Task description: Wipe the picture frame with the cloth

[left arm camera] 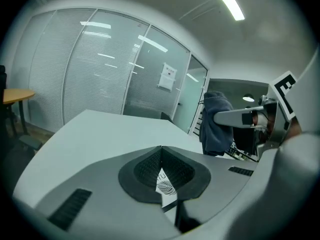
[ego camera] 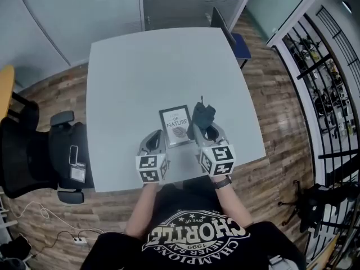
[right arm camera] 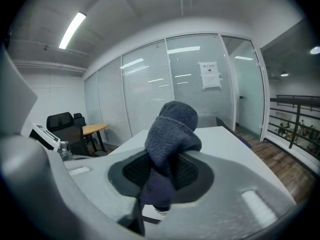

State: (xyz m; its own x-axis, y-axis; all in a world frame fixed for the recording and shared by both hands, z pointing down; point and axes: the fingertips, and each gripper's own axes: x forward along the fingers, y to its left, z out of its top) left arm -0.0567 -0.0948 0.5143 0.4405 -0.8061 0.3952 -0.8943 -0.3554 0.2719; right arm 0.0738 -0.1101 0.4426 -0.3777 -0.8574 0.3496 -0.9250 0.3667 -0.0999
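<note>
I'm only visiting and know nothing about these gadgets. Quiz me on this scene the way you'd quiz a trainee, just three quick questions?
1. Multiple choice: what is clamped in the right gripper?
A) a sponge
B) a dark blue cloth
C) nothing

2. True or false: the picture frame sits at the far edge of the table, away from the person.

3. Fill in the blank: in the left gripper view, the jaws of the left gripper are ____ (apart / together).

Key
1. B.
2. False. The picture frame is at the near edge, right by both grippers.
3. Together. The picture frame's print shows below them.
</note>
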